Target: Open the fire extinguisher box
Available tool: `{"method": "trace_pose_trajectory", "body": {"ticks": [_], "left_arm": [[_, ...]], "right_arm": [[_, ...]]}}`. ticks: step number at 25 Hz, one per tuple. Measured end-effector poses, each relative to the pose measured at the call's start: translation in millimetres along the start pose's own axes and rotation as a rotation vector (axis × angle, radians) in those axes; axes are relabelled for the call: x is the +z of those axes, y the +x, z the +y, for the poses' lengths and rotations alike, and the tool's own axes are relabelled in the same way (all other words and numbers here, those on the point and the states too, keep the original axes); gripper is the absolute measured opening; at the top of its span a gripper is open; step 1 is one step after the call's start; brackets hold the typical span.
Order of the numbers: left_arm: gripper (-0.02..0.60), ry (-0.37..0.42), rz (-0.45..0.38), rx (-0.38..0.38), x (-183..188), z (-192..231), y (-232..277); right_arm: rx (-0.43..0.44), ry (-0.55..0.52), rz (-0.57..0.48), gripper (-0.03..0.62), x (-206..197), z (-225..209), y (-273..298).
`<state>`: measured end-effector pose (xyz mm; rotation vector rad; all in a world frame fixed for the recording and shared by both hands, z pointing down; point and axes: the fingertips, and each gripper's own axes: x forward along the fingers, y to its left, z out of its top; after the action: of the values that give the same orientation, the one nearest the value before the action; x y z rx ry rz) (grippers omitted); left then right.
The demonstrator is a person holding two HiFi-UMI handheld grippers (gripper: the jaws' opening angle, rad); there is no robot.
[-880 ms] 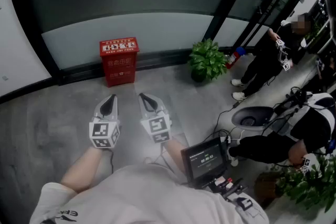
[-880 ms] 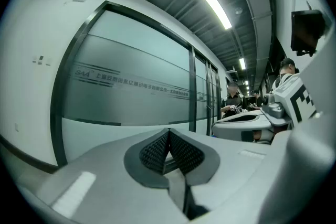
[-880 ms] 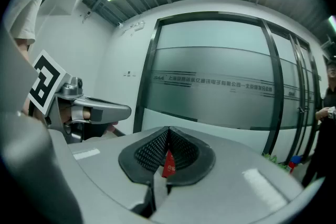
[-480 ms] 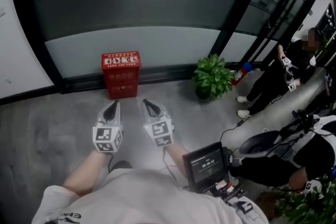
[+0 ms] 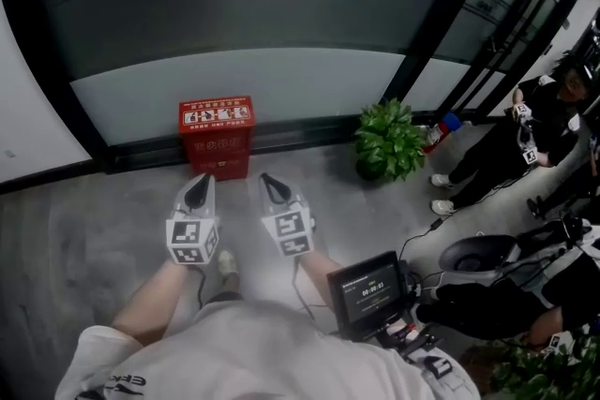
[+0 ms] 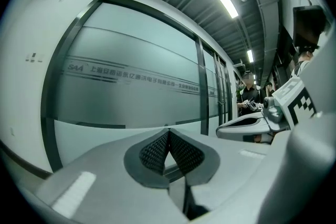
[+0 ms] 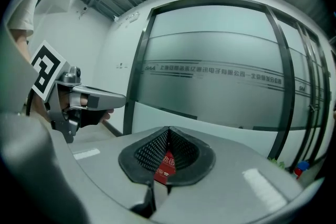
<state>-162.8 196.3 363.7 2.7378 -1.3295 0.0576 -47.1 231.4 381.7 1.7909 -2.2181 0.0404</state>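
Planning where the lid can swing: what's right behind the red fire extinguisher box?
Behind the red box stands the frosted glass wall, its dark bottom rail along the floor. The box covers the strip right behind it, so any gap is unseen.

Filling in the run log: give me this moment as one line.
stage: before contact | left gripper: shut, empty | right gripper: shut, empty | fire extinguisher box: closed, untouched, ahead against glass wall

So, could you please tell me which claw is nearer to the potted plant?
Right. The right claw is just left of the potted plant in the head view; the left claw is farther left.
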Motion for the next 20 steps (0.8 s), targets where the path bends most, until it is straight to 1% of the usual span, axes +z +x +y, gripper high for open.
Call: {"method": "trace_pose_trajectory", "body": {"ticks": [4,8,12,16,20], "left_arm": [[0.003,-0.01,0.019,-0.022,-5,37,55],[0.003,-0.011,0.026,-0.045,5,78,113],[0.003,-0.016,0.039,-0.057,8,119,162],[0.003,-0.005,0.054,-0.071,6,150,201],[0.003,0.002,0.067,-0.068,-1,167,223]], "right_arm": [[-0.028,-0.002,0.024,0.015,4,-21,57],[-0.057,0.005,0.039,0.015,19,-44,121],[-0.075,0.008,0.046,0.015,30,-56,178],[-0.097,0.011,0.057,0.015,34,-67,226],[-0.092,0.006,0.09,0.015,27,-70,255]]}}
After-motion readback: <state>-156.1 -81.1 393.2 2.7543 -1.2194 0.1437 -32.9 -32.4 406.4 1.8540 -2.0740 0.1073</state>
